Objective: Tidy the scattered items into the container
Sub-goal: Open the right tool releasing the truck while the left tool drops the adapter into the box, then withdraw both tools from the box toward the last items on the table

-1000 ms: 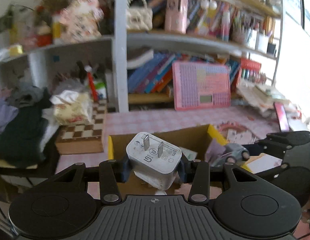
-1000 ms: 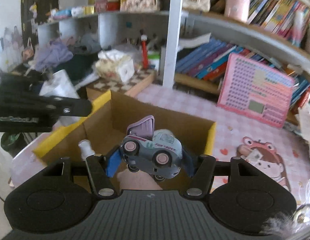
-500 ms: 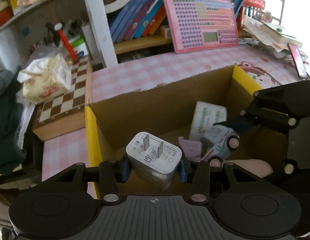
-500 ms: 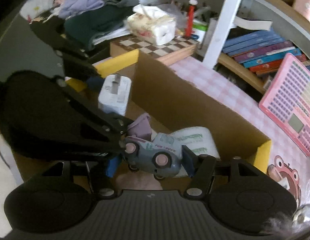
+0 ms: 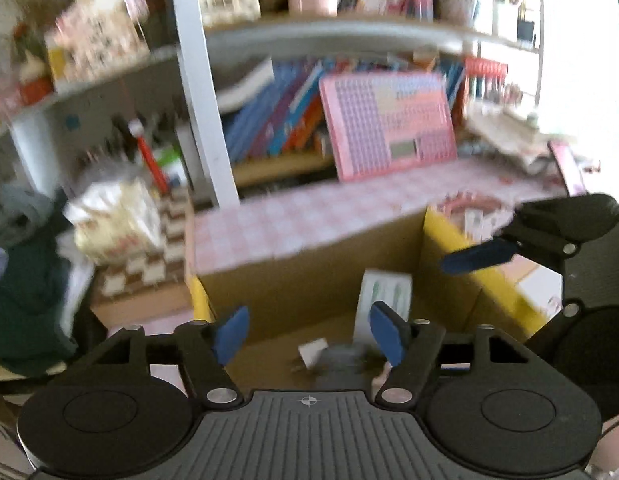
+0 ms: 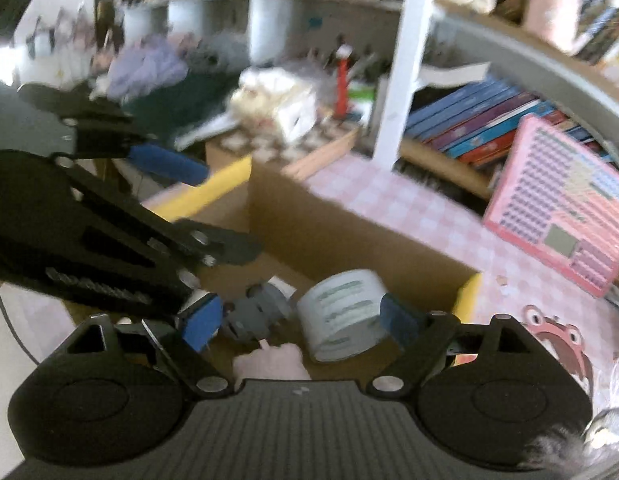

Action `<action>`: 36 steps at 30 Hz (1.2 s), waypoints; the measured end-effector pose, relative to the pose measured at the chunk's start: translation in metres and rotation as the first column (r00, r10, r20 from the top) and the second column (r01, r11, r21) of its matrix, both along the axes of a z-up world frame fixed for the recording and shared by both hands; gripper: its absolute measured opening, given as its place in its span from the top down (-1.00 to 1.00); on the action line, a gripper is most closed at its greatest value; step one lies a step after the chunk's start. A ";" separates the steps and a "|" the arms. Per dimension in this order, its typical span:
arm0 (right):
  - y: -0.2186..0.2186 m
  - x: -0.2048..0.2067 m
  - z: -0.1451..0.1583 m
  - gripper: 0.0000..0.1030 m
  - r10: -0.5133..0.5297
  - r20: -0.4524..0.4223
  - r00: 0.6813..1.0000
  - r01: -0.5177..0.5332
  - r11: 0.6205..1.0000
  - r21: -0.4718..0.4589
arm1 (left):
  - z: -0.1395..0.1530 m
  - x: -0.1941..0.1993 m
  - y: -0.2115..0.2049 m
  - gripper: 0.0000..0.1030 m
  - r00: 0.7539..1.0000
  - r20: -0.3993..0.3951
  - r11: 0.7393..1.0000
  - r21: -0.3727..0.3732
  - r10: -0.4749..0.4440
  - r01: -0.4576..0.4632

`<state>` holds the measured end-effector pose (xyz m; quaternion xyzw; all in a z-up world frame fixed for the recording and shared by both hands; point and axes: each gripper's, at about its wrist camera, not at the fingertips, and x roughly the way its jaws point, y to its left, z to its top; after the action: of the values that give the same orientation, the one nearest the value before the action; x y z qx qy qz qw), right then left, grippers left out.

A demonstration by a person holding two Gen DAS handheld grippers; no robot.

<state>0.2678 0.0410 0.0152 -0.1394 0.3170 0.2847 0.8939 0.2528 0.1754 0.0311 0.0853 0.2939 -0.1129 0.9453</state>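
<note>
Left gripper: matte black plastic body — ribbed grey centre panel with a small crosshair mark, round discs either side, silver screws at the finger pivots.
Fingers: black linkage arms, blue pads.
Right gripper: same black build — blue pads, silver screws.

White charger, grey toy car, paper roll inside yellow-rimmed cardboard box.

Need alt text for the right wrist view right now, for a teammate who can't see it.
The right gripper hangs open over the cardboard box, where a grey toy car lies beside a white roll. The left gripper, also open, reaches in from the left.
</note>
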 end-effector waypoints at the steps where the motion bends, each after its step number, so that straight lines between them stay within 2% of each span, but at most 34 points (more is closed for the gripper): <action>1: -0.005 -0.007 0.005 -0.68 -0.015 0.013 1.000 0.014 1.000 0.017 | 0.007 -0.010 -0.001 -0.40 1.000 0.027 1.000 -0.013 0.015 -0.014; 7: -0.041 -0.064 0.027 -0.75 -0.123 0.058 0.991 0.114 0.984 0.134 | 0.031 -0.077 0.000 -0.65 0.990 0.124 0.991 -0.119 0.071 -0.056; 10: -0.056 -0.093 0.022 -0.75 -0.171 0.037 0.985 0.163 0.974 0.158 | 0.024 -0.106 0.002 -0.65 0.988 0.107 0.982 -0.165 0.110 -0.092; 14: -0.073 -0.129 0.005 -0.75 -0.269 0.011 0.963 0.264 0.950 0.165 | 0.005 -0.139 -0.003 -0.65 0.989 0.053 0.975 -0.182 0.140 -0.128; 18: -0.086 -0.158 -0.009 -0.75 -0.377 -0.016 0.926 0.374 0.913 0.162 | -0.016 -0.164 -0.018 -0.65 0.994 0.000 0.985 -0.130 0.113 -0.112; 23: -0.099 -0.174 -0.022 -0.75 -0.462 -0.048 0.885 0.465 0.880 0.098 | -0.040 -0.172 -0.040 -0.65 0.992 -0.117 0.995 -0.091 0.039 -0.049; 26: -0.106 -0.186 -0.028 -0.75 -0.479 -0.072 0.875 0.484 0.873 0.062 | -0.041 -0.173 -0.054 -0.65 0.991 -0.131 0.995 -0.095 -0.021 0.008; 31: -0.118 -0.198 -0.029 -0.75 -0.512 -0.062 0.857 0.514 0.857 0.034 | -0.041 -0.174 -0.080 -0.65 0.982 -0.136 0.989 -0.089 -0.129 0.117; 36: -0.141 -0.198 -0.023 -0.75 -0.588 -0.031 0.808 0.589 0.807 0.043 | -0.044 -0.171 -0.113 -0.65 0.956 -0.144 0.966 -0.082 -0.254 0.244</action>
<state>0.0702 -0.1003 -0.0075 -0.0095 0.3445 0.0028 0.9387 0.0822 0.0627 -0.0132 0.0829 0.3489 -0.2466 0.9003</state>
